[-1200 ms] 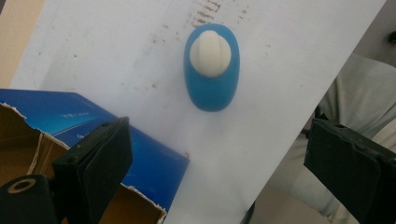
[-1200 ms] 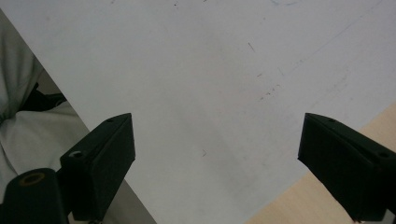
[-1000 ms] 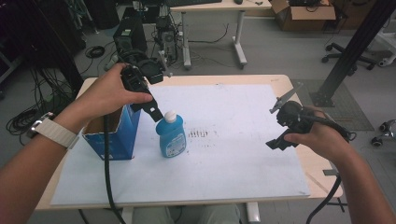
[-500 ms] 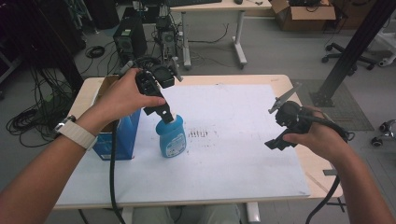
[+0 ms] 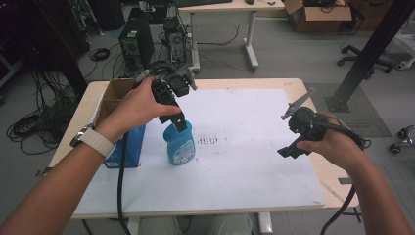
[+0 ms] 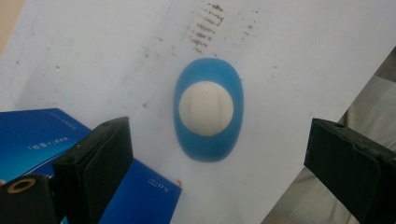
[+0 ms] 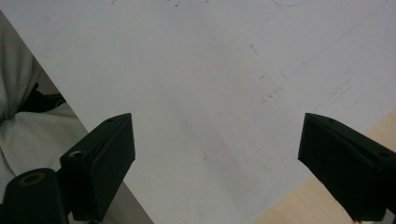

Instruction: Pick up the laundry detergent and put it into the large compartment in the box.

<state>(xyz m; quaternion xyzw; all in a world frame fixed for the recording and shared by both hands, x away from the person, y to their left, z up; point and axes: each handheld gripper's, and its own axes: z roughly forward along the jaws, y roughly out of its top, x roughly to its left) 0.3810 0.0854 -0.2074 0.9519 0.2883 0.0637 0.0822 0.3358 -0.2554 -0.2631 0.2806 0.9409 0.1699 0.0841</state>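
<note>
Right gripper (image 5: 293,132) at 3 o'clock, near edge, jaws wide apart over bare sheet (image 7: 196,93), holding nothing; likely parked clear. Left gripper (image 5: 180,125) poised straight above the bottle (image 5: 180,146), jaws spread either side of its cap (image 6: 206,108), apparently lined up to pinch. Bottle: blue, white cap, upright mid-sheet. Box (image 5: 120,147) at its 9 o'clock.

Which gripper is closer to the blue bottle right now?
Left. The left gripper hangs open directly above the blue bottle; the right gripper is open well off to its right.
</note>
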